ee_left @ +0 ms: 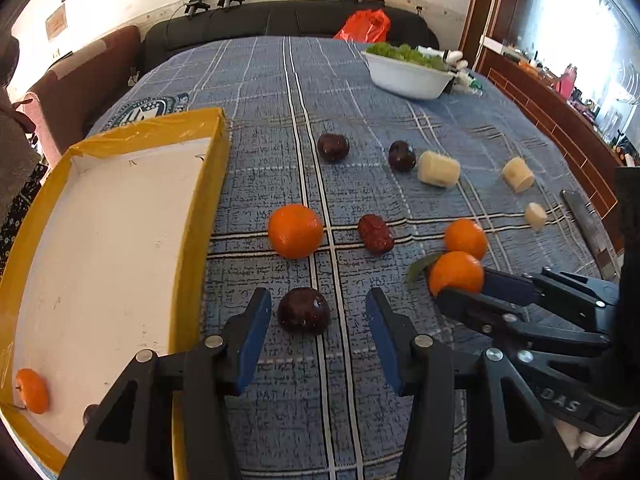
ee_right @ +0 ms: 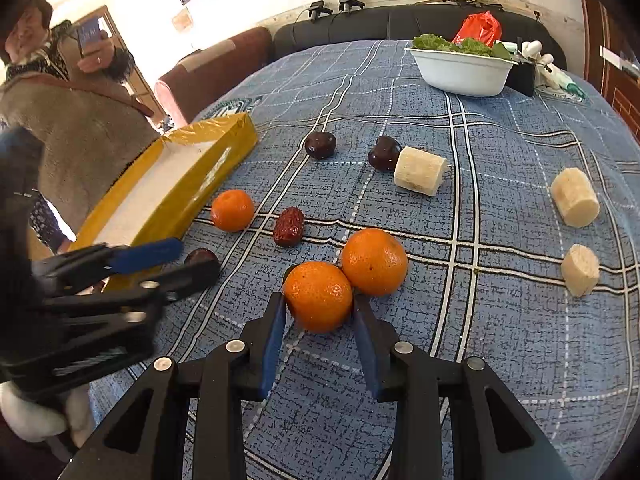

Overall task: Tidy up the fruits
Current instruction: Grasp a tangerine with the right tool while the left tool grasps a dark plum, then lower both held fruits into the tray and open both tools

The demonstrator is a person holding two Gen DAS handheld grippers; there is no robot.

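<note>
Gripping, right gripper: blue pads clamped on either side of an orange that sits on the cloth.
Straddling, left gripper: fingers apart around a dark plum; gaps show on both sides, pads not touching it.
Neighbour of held orange: second orange, touching it on the far side.
Green leaf: lies against the held orange.
Centre of cloth: third orange, with a wrinkled red date just beside it.
Farther back: two more dark plums; the right-hand one touches a pale peeled chunk.
Right side: two further pale chunks, well apart from the rest.
Yellow box: open, white inside, at the left edge of the table; one orange lies in its near corner.
Tablecloth: blue plaid.
Far end: white bowl of green leaves.
Background: a person standing at left.
</note>
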